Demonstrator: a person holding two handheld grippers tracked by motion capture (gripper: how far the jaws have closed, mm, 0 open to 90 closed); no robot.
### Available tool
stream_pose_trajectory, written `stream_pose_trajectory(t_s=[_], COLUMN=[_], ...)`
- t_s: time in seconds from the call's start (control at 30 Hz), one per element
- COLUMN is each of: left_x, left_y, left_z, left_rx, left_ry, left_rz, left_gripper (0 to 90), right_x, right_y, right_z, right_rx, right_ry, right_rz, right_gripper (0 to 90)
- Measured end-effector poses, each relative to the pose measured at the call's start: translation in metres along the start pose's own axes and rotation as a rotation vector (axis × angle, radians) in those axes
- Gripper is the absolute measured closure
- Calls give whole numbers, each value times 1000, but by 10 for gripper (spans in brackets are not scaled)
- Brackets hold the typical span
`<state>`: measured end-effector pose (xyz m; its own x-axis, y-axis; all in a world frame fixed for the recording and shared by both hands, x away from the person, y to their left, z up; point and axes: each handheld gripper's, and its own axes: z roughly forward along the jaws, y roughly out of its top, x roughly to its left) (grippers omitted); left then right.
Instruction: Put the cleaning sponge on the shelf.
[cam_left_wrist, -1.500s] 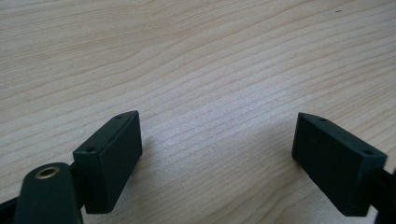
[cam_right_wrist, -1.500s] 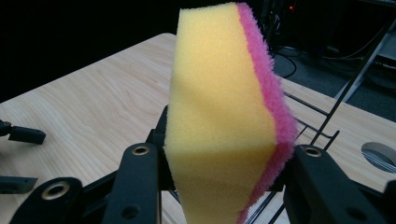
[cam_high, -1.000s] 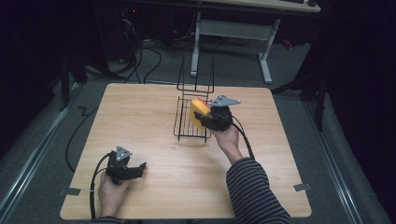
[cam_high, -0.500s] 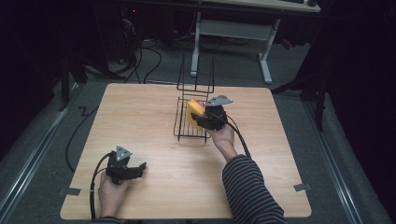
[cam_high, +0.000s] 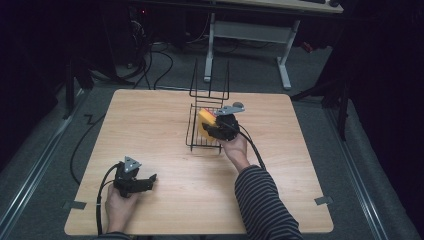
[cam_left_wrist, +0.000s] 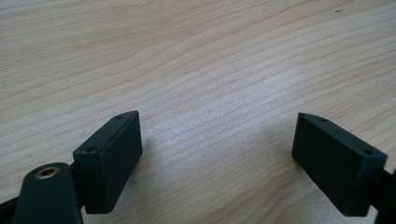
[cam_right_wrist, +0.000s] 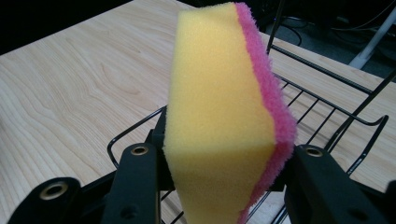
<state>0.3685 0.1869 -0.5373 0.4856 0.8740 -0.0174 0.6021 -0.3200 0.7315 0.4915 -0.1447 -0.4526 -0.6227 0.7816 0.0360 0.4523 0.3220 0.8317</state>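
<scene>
I'm holding the right gripper (cam_high: 212, 127) closed on the yellow sponge (cam_right_wrist: 219, 116), its jaws squeezing the sponge's lower part from both sides so it is standing on edge with the pink scouring face (cam_right_wrist: 275, 116) turned to one side. I'm keeping it over the black wire rack (cam_high: 200, 141) in the middle of the wooden table (cam_high: 150, 120), just above the rack's floor wires. I'm judging the carry as nearly done; lowering the sponge between the wires and letting go is what is left. I'm resting the left gripper (cam_high: 148, 180) on the table near its front left corner, well apart from the rack, its jaws standing wide with nothing between them
</scene>
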Motion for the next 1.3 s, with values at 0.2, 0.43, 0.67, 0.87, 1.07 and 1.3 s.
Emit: stream_pose_trajectory(t_s=[0.2, 0.43, 0.67, 0.87, 1.07, 1.3], left_x=[0, 0, 0, 0, 0, 0], left_y=[0, 0, 0, 0, 0, 0], left_z=[0, 0, 0, 0, 0, 0], left_rx=[1, 0, 0, 1, 0, 0], left_ry=[1, 1, 1, 1, 1, 1], left_rz=[1, 1, 1, 1, 0, 0], left_gripper=[167, 166, 167, 167, 166, 167], right_x=[1, 2, 3, 3, 3, -2], right_y=[-1, -2, -3, -4, -4, -3], right_z=[4, 9, 11, 12, 12, 8], right_rx=[4, 9, 19, 29, 26, 24], right_ry=[4, 5, 4, 3, 3, 26], right_rz=[10, -2, -2, -6, -9, 28], right_gripper=[597, 593, 586, 577, 526, 355])
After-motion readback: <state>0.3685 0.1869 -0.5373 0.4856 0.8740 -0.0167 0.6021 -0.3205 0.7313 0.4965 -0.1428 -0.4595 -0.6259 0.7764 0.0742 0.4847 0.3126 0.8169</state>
